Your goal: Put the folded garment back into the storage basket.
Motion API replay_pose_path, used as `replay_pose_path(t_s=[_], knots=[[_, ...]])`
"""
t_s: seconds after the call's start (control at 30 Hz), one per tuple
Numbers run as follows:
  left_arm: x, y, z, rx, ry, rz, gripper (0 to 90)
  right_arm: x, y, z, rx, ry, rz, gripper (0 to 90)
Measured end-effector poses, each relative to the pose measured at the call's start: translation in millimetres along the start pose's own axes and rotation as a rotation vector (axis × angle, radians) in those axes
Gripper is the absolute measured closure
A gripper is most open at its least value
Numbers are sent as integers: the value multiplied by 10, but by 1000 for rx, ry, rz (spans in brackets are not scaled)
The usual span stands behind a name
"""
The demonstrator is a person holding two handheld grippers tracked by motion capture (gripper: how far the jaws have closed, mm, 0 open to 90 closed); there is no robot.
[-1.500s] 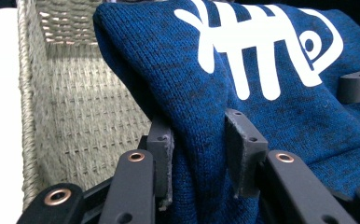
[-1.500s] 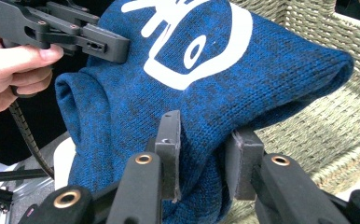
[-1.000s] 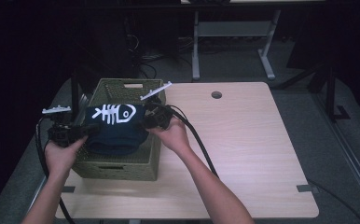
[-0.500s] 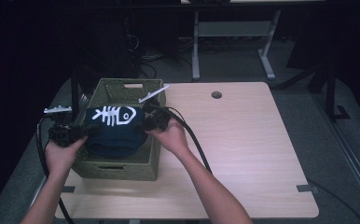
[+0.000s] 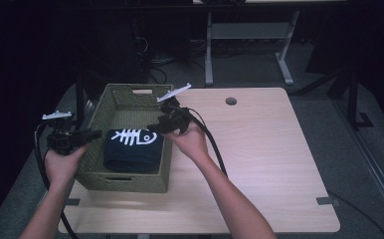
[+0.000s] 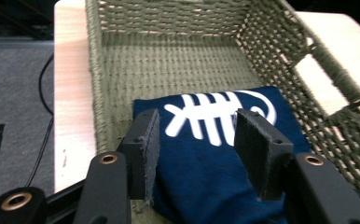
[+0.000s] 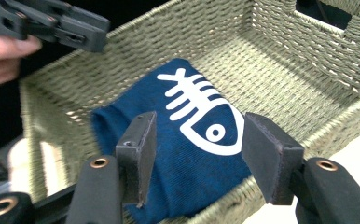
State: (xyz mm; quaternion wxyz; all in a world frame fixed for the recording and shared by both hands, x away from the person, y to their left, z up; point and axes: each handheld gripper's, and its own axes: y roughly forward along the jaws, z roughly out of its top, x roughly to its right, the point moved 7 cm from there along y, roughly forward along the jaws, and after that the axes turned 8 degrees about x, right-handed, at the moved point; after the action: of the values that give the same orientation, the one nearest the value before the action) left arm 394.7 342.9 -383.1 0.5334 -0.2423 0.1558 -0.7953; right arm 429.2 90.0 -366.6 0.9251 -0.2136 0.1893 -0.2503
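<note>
Now folded navy cloth with white fishbone print (image 5: 132, 148) lies in the near end of the woven olive rectangular basket (image 5: 130, 92). Left gripper (image 5: 91, 134) and right gripper (image 5: 153, 127) hover at opposite rims, jaws apart, empty (nothing held). Risk: a jaw dipping could snag the weave or rumple the fold.

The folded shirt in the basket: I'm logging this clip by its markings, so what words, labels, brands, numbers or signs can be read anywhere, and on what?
No words, numbers or brand names can be read in any view.
The folded navy shirt in the woven basket bears only a white fish-skeleton picture, no lettering.
The basket and the wooden table carry no label.
The open left claw and right claw show no markings.
</note>
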Motion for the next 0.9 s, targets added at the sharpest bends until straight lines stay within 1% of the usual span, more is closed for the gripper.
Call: replay_pose_path(t_s=[0.03, 0.07, 0.1, 0.13, 0.17, 0.23, 0.3, 0.37, 0.4, 0.5, 0.57, 0.67, 0.73, 0.8, 0.87, 0.9], knots=[[33, 1, 12, 9, -5, -10, 501, 22, -40, 7, 7, 6, 12, 444], [77, -1, 26, 18, 2, -23, 499, 43, -82, 17, 15, 14, 17, 441], [103, -1, 35, 19, 12, -27, 497, 59, -135, 28, 24, 25, 31, 441], [145, 4, 48, 23, 19, -33, 495, 73, -165, 32, 26, 26, 35, 438], [195, 11, 65, 25, 25, -46, 495, 93, -205, 37, 30, 21, 34, 433], [264, 20, 94, 37, 33, -57, 489, 117, -287, 44, 42, 28, 37, 433], [337, 31, 120, 45, 31, -82, 486, 140, -363, 42, 53, 36, 36, 431], [438, 40, 149, 49, 45, -99, 481, 162, -426, 32, 64, 36, 40, 426], [502, 45, 167, 54, 59, -108, 477, 178, -451, 22, 66, 33, 38, 423], [597, 56, 186, 60, 69, -123, 461, 221, -522, -20, 69, 43, 35, 416], [668, 71, 196, 61, 77, -137, 456, 251, -559, -48, 71, 40, 31, 411], [768, 111, 198, 59, 82, -154, 453, 297, -629, -88, 66, 52, 31, 379], [832, 131, 199, 59, 92, -160, 440, 329, -688, -106, 72, 53, 21, 372], [901, 151, 201, 61, 95, -171, 418, 366, -750, -124, 80, 53, 10, 363], [968, 172, 202, 61, 112, -171, 382, 401, -808, -147, 83, 57, 2, 355], [997, 181, 201, 62, 114, -176, 370, 416, -838, -161, 82, 55, -1, 350]])
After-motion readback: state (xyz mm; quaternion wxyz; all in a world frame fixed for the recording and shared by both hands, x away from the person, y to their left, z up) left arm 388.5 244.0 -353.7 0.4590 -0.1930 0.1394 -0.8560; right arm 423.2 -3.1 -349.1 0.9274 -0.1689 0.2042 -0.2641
